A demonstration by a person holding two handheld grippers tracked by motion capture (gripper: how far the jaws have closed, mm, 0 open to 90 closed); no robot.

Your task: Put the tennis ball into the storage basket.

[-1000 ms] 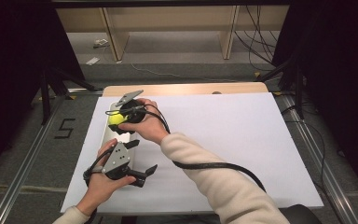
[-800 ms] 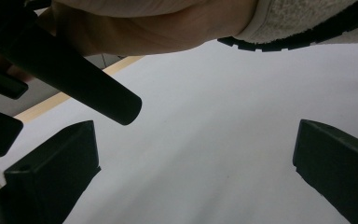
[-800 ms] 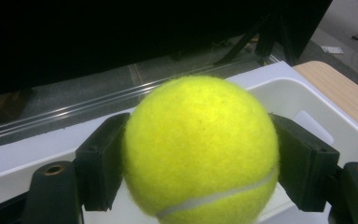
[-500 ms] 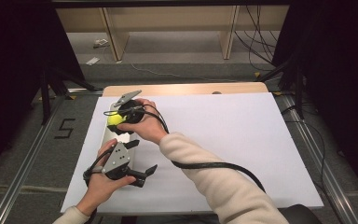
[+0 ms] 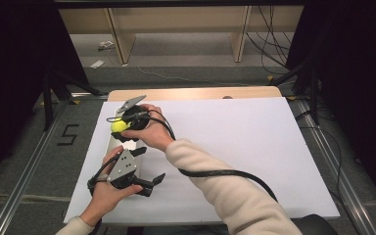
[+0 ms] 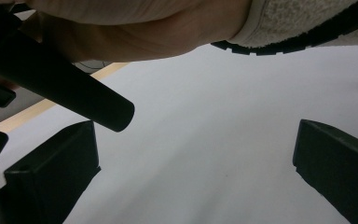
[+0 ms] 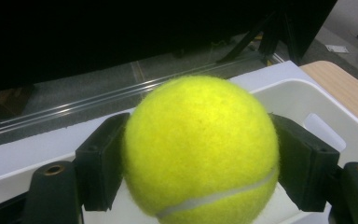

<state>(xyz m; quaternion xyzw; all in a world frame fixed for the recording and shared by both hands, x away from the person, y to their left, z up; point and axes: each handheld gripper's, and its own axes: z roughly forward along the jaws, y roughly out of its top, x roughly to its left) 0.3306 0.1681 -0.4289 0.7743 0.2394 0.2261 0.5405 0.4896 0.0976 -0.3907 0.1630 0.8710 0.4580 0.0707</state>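
Note:
A yellow tennis ball point(image 5: 120, 126) point(image 7: 200, 149) is pinched between the black jaws of my right gripper point(image 5: 122, 128) point(image 7: 200, 163), which is shut on it. The ball hangs just above a white bin point(image 7: 307, 102) point(image 5: 115, 145) at the table's left edge. My left gripper point(image 5: 152, 185) point(image 6: 196, 177) sits nearer the front edge, low over the white tabletop point(image 5: 235, 142). Its jaws stand wide apart with nothing between them. In the left gripper view the right forearm point(image 6: 168, 28) crosses overhead.
A black cable point(image 5: 215, 174) trails from the right gripper across the table's middle. A strip of bare wood point(image 5: 191, 93) runs along the far edge. Beyond it are shelf legs and floor cables; metal rails flank both sides of the table.

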